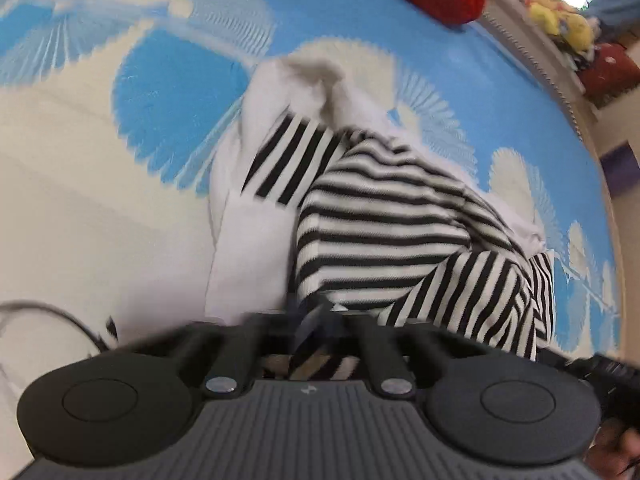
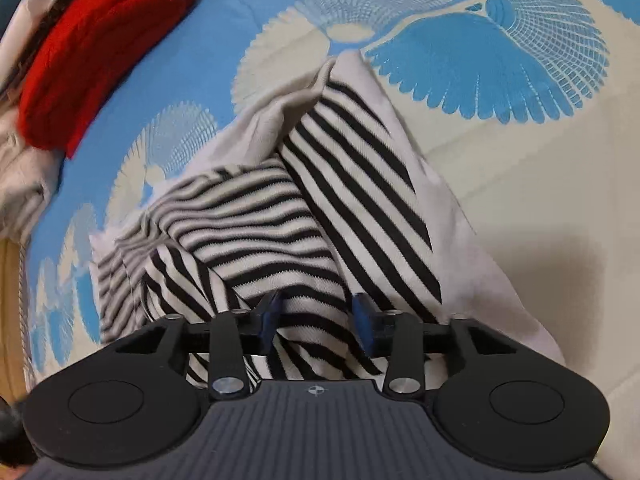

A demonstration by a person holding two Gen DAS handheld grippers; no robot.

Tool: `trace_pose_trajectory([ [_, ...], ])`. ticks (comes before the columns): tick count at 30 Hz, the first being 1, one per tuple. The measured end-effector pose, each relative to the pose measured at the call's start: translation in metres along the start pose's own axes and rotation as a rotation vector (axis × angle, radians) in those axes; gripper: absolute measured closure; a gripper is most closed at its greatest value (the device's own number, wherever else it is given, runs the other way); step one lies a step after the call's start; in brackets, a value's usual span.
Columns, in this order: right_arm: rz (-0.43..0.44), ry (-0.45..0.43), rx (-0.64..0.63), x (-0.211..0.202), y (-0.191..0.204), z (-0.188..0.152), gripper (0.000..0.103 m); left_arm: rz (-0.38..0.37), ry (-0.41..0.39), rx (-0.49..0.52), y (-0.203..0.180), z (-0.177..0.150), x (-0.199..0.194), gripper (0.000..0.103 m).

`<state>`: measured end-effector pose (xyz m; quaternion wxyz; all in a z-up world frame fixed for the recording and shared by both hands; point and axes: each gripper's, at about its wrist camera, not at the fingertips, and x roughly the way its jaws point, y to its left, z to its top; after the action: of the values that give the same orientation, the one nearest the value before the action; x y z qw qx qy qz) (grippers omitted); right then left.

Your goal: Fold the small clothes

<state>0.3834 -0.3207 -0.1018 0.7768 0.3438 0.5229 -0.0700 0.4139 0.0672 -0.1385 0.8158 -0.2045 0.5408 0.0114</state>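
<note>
The left gripper (image 1: pixel 316 320) has its jaws clenched on the near hem of the striped garment (image 1: pixel 392 232); the right gripper (image 2: pixel 316 316) has jaws parted, fabric between them, grip uncertain. The garment's long axis runs straight ahead across the bedspread (image 2: pixel 500 208).

Black-and-white striped garment (image 2: pixel 280 236) with white panels lies crumpled on the bedspread (image 2: pixel 520 200).

No text, label, brand or number can be read in either view; the only sign is a small round crosshair mark on each gripper body (image 1: pixel 308 390) (image 2: pixel 316 390).
</note>
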Motion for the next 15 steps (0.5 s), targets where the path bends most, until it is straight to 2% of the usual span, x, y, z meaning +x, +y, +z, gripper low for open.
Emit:
trace_pose_trajectory([
  [1, 0.038, -0.041, 0.025, -0.008, -0.002, 0.001, 0.102, -0.012, -0.043, 0.024, 0.000, 0.000, -0.009, 0.102],
  [3, 0.101, -0.150, 0.041, -0.026, 0.000, 0.005, 0.102, -0.047, -0.121, 0.039, -0.002, 0.004, -0.025, 0.102],
  [5, 0.107, -0.254, 0.003, -0.043, 0.005, 0.007, 0.103, -0.045, -0.123, 0.021, 0.003, 0.006, -0.026, 0.102],
  [6, 0.086, -0.272, -0.008, -0.046, 0.005, 0.009, 0.103, -0.021, -0.083, 0.015, 0.006, 0.006, -0.020, 0.102],
  [8, 0.007, -0.217, 0.005, -0.036, -0.001, 0.011, 0.103, 0.041, 0.055, 0.003, 0.015, 0.000, 0.001, 0.100],
  [9, -0.040, -0.161, 0.025, -0.024, -0.007, 0.010, 0.103, 0.062, 0.095, -0.022, 0.021, -0.004, 0.009, 0.096],
  [11, -0.089, -0.072, 0.034, -0.008, -0.013, 0.006, 0.102, 0.085, 0.097, -0.026, 0.025, -0.005, 0.009, 0.091],
  [12, -0.097, -0.034, 0.021, -0.002, -0.011, 0.004, 0.097, 0.096, 0.082, -0.002, 0.022, -0.005, 0.005, 0.086],
  [14, -0.110, -0.057, 0.007, -0.006, -0.005, 0.003, 0.092, 0.097, 0.023, 0.024, 0.016, -0.002, -0.007, 0.082],
  [15, -0.109, -0.091, -0.002, -0.011, -0.002, 0.003, 0.079, 0.083, -0.010, 0.037, 0.014, -0.002, -0.014, 0.081],
])
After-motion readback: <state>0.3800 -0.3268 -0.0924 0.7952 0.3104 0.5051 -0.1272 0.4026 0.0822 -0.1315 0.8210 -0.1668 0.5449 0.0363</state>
